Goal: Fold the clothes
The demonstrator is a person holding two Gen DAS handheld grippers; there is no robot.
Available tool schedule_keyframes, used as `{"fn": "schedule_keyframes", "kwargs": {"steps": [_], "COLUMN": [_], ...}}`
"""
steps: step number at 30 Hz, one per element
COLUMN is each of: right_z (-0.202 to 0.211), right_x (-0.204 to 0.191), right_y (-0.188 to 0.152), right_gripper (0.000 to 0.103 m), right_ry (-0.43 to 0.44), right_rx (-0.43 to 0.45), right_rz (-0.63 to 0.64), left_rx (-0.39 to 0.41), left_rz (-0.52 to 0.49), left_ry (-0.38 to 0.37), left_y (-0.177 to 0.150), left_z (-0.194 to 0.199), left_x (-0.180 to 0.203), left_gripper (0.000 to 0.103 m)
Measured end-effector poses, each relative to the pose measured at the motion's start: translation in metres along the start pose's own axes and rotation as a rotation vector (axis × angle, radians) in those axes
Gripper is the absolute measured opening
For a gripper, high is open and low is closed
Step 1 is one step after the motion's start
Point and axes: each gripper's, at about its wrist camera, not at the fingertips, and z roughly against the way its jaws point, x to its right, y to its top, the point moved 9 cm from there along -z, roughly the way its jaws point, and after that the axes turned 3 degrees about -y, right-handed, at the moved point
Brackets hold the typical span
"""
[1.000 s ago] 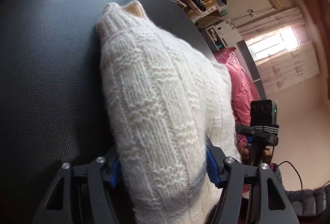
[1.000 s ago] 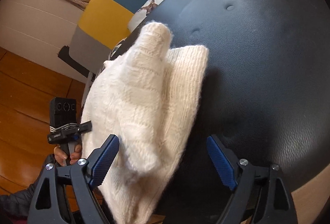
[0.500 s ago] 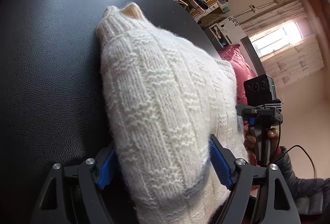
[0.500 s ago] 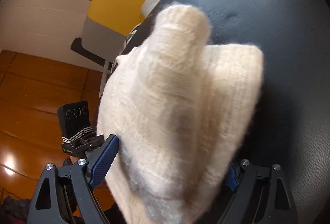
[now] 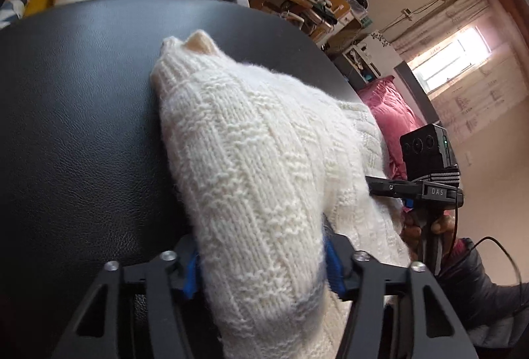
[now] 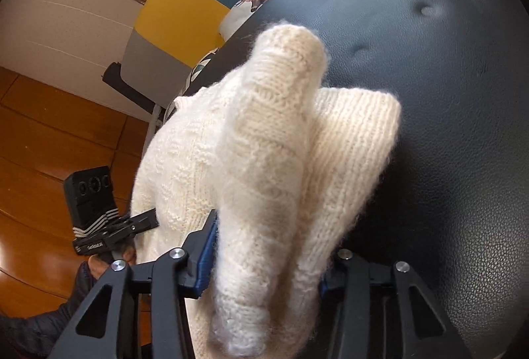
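Cream knit wool is bunched thick between both sets of jaws, which explains why neither pair stands anywhere near fully closed. Your left gripper (image 5: 261, 263) is closing on a fat roll of the sweater (image 5: 251, 160), the blue pads pressing into its flanks; your right gripper (image 6: 264, 246) is closing likewise on another bundle of the same garment, pads sunk in the fuzz. You take a wide bite because this yarn is bulky and would likely slip from a thin pinch. The sweater lies on the black leather surface (image 5: 76, 134), near the edge closest to you, its ribbed cuff (image 5: 178, 58) pointing toward the far edge. With a grip on each side, you seem set to lift and lay one part over another. Whether it is a sleeve or the hem you hold, I cannot tell.
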Motion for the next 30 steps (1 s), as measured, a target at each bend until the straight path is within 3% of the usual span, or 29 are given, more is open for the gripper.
{"fn": "schedule_keyframes", "kwargs": {"steps": [4, 6, 14, 19, 22, 27, 30], "right_z": [-0.005, -0.01, -0.022, -0.026, -0.029, -0.032, -0.034], "right_x": [-0.005, -0.003, -0.007, -0.019, -0.018, -0.022, -0.016], "right_y": [-0.004, -0.005, -0.006, -0.008, -0.007, -0.005, -0.006], "right_gripper": [0.046, 0.055, 0.062, 0.061, 0.062, 0.06, 0.061], "right_ry": [-0.041, -0.001, 0.062, -0.024, -0.014, -0.026, 0.016], "right_rx": [-0.005, -0.026, -0.08, -0.045, -0.085, -0.028, -0.033], "right_rz": [0.071, 0.036, -0.045, 0.069, 0.021, 0.041, -0.008], "left_rx": [0.069, 0.087, 0.102, 0.098, 0.095, 0.096, 0.101], "left_rz": [-0.023, 0.008, 0.107, 0.151, 0.149, 0.164, 0.184], "left_ry": [0.054, 0.06, 0.047, 0.032, 0.036, 0.046, 0.049], "left_y": [-0.005, -0.012, -0.023, -0.023, -0.022, -0.023, -0.022], "left_z": [0.004, 0.005, 0.008, 0.006, 0.008, 0.012, 0.015], "left_x": [0.008, 0.008, -0.004, -0.005, -0.004, -0.009, -0.015], "left_gripper": [0.048, 0.049, 0.052, 0.054, 0.055, 0.057, 0.057]}}
